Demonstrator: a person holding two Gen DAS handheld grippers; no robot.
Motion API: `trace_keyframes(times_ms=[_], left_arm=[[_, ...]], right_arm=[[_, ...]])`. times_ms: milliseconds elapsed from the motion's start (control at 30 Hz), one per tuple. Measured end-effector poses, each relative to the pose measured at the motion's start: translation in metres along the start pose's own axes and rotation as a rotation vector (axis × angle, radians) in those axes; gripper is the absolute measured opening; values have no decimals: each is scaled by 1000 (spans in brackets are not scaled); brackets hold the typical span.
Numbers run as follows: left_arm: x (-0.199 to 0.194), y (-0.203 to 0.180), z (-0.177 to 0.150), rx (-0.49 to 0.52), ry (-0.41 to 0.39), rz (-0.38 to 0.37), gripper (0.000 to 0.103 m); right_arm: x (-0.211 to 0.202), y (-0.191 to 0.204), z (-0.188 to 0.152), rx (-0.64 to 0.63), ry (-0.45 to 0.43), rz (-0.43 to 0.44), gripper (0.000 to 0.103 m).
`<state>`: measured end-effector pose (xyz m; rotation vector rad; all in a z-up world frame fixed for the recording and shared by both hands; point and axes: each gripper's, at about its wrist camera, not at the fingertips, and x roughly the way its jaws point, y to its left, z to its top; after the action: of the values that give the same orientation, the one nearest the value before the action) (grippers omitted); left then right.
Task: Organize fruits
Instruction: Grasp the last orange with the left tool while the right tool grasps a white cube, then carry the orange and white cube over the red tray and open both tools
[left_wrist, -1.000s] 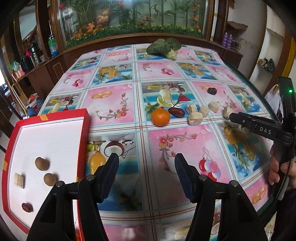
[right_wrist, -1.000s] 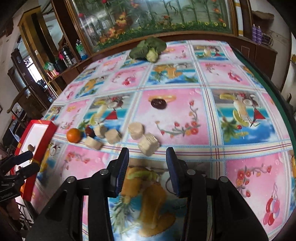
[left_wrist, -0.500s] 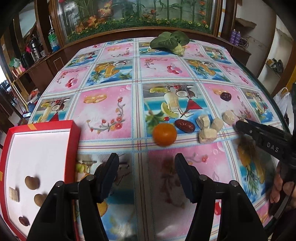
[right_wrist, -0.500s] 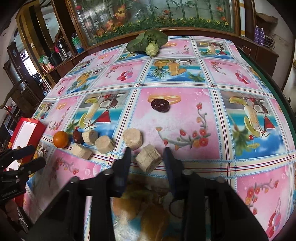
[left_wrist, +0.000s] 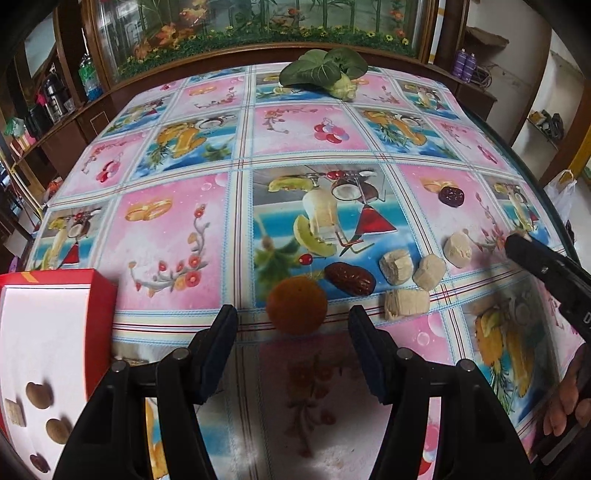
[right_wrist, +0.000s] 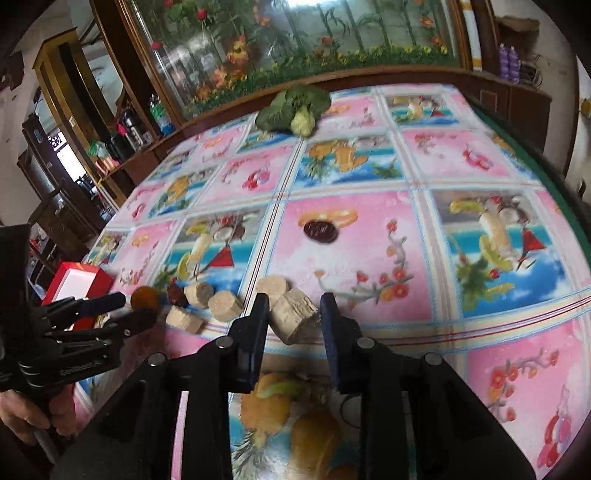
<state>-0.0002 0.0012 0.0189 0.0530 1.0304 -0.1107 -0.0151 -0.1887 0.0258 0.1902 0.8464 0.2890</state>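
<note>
An orange (left_wrist: 297, 306) rests on the fruit-print tablecloth, right between the tips of my left gripper (left_wrist: 294, 325). Its jaws are closing, with gaps still showing on both sides of the orange. My right gripper (right_wrist: 293, 314) is shut on a beige chunk (right_wrist: 295, 321) lying on the cloth. Between the two lie a red date (left_wrist: 350, 277) and several more beige chunks (left_wrist: 406, 303). A dark dried fruit (right_wrist: 320, 232) sits farther back. At the near left stands a red box (left_wrist: 99, 295) with a white inside, holding brown nuts (left_wrist: 38, 395).
A leafy green vegetable (left_wrist: 325, 72) lies at the table's far edge, before a wooden cabinet with a painted glass panel. The table's right edge (right_wrist: 546, 177) drops off to the floor. A hand (left_wrist: 569, 398) grips the right tool's handle.
My left gripper moved forward and down until the orange came between its tips. My right gripper advanced slightly and shut on the beige chunk.
</note>
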Motion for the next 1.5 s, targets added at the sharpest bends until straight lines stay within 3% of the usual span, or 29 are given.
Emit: trace_keyframes(times_ms=[167, 433, 800, 1100, 1300, 1500], left_arm=[[5, -1, 4, 2, -7, -23, 32], [-7, -3, 1, -5, -55, -35, 31], [-78, 1, -15, 1, -249, 50, 31], [-117, 25, -36, -26, -333, 93, 31], [-128, 40, -47, -50, -354, 97, 31], [-133, 57, -57, -74, -364, 121, 31]], right_arm=[[-11, 2, 3, -13, -62, -7, 30], [-3, 0, 2, -11, -27, -26, 30], [-15, -6, 6, -7, -106, -46, 30], [-16, -10, 8, 18, -135, -59, 30], [-17, 0, 7, 13, -154, -30, 30], [-13, 29, 1, 15, -146, 56, 30]])
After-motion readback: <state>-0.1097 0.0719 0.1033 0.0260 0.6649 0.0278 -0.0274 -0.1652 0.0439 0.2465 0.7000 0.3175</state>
